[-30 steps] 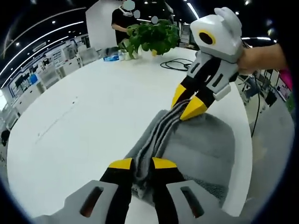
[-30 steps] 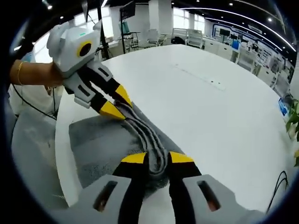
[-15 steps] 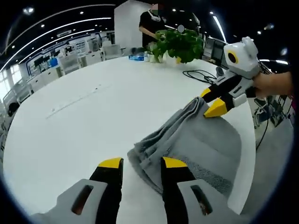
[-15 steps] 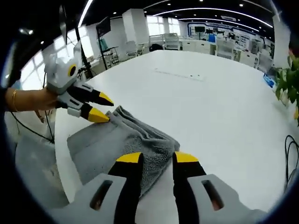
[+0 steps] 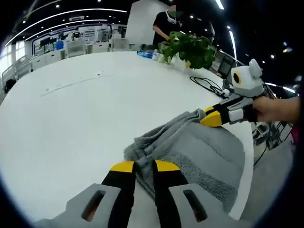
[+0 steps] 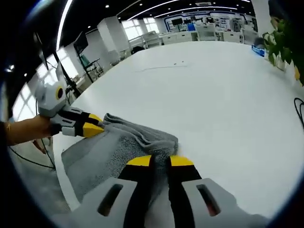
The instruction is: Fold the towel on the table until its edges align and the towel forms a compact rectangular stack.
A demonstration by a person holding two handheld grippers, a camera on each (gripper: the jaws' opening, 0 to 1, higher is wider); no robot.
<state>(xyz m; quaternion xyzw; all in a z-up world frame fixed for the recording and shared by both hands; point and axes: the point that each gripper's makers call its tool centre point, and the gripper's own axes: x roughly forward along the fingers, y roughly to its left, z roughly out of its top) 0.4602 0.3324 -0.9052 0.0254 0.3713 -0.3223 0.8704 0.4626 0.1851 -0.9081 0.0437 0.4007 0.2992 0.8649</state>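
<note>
Grey towel [image 5: 190, 152]: bunched and rumpled at lower right of the left gripper view, on the white table [image 5: 71, 109] by its near edge. Left gripper [image 5: 144, 166] and right gripper [image 6: 159, 161]: half a second ago spread, now nearly pressed together at the towel's corners; whether cloth is caught cannot be told. Judgement: re-gripping for another fold. Open tabletop beyond; plant [image 5: 187, 45] far off.

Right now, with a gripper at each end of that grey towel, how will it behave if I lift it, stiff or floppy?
Probably floppy: the grey towel already lies in soft bunched ridges along its far edge rather than flat. It would likely sag between the left gripper and the right gripper when raised. Its nubby terry surface suggests it should not slip easily on the white table.
</note>
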